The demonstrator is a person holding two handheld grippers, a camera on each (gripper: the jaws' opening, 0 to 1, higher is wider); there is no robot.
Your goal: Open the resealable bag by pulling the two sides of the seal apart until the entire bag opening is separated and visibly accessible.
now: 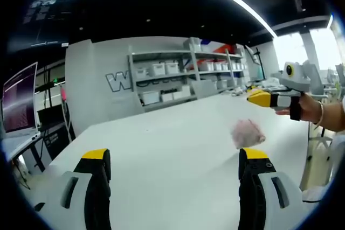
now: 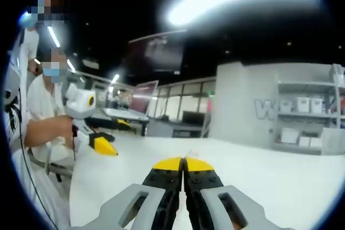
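left gripper (image 1: pixel 175 162) jaws wide apart, right gripper (image 2: pixel 183 166) jaws together

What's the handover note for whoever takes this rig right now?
Left gripper: open, empty, fingers wide apart above the white table.
Right gripper: shut, yellow-tipped fingers together, nothing visible between them; it also shows in the left gripper view, held in a hand above the table.
Small pinkish crumpled plastic resealable bag: lying on the table ahead of the left gripper, untouched. Seal state too blurred to tell.
Done: nothing yet.
Left: grip both sides of the seal, pull apart along the whole opening.
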